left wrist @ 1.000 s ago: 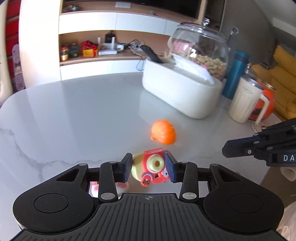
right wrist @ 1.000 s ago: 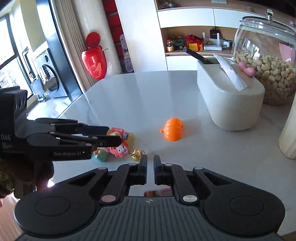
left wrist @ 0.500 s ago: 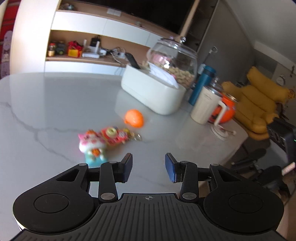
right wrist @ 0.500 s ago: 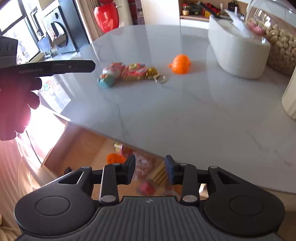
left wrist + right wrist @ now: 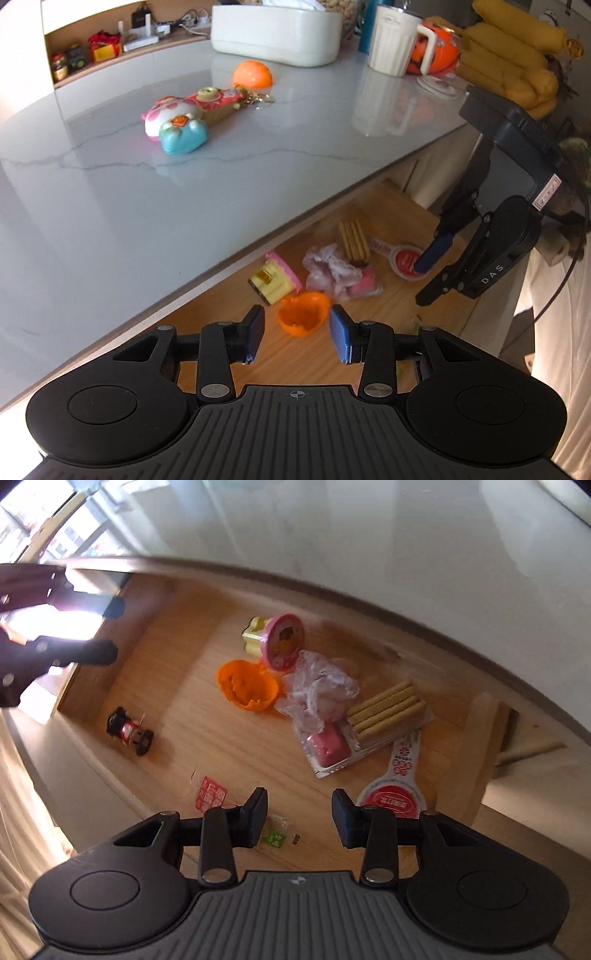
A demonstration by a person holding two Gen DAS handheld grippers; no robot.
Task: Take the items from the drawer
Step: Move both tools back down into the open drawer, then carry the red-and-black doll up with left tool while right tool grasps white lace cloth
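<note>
Marble worktop (image 5: 184, 192) overhangs the open wooden drawer (image 5: 229, 760) below its near edge. On the worktop lie a cartoon figure toy (image 5: 173, 122), a pink keychain toy (image 5: 216, 99) and an orange ball (image 5: 252, 74), near a white box (image 5: 277, 33) at the far edge. My left gripper (image 5: 297, 334) is released, jaws apart, hanging over the drawer with the orange cup (image 5: 303, 318) showing between its fingertips, not gripped. My right gripper (image 5: 299, 819) is also released, empty, above the drawer's near part, just beside a red round label (image 5: 393, 799). Drawer contents: the orange cup (image 5: 246, 688) at centre, a pink-lidded yellow container (image 5: 275, 640) touching it, crumpled plastic wrap (image 5: 317, 690), a biscuit pack (image 5: 384, 712), a small dark spool (image 5: 129, 731) toward the left wall.
</note>
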